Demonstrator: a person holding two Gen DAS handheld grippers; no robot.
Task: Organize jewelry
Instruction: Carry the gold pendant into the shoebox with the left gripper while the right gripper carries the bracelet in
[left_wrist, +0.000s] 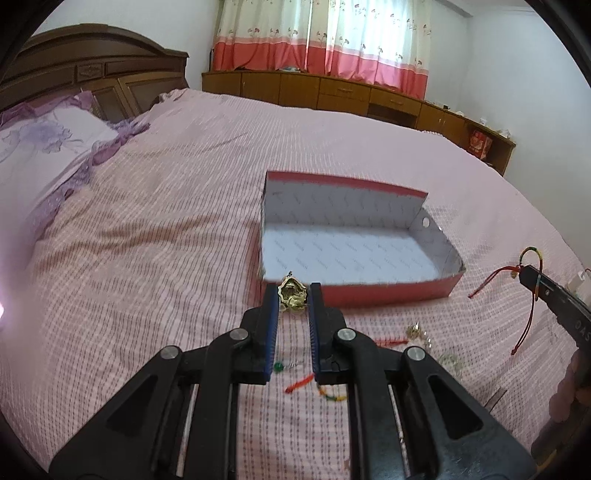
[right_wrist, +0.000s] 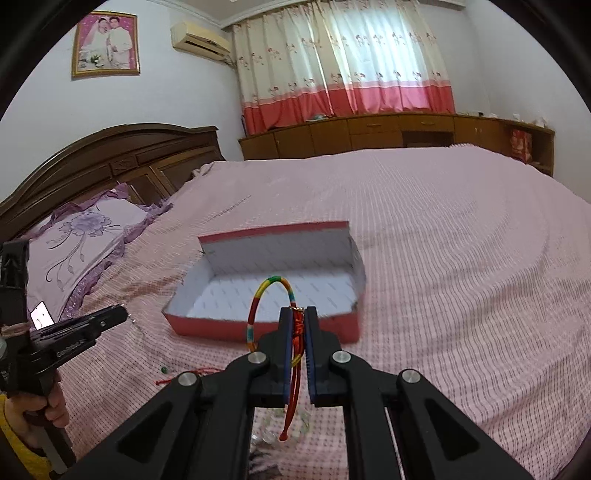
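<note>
We see our left gripper (left_wrist: 293, 291) pinching a gold pendant (left_wrist: 292, 296) just before the open red box (left_wrist: 369, 291).

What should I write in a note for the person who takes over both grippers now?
Left gripper: shut on the gold pendant, near the red box.
Right gripper: shut on the multicolour cord bracelet, before the box.
Done: nothing shows inside the box.
Left: drop both pieces in the box, then collect the green bead, the red cord and the other small pieces on the bedspread.
</note>
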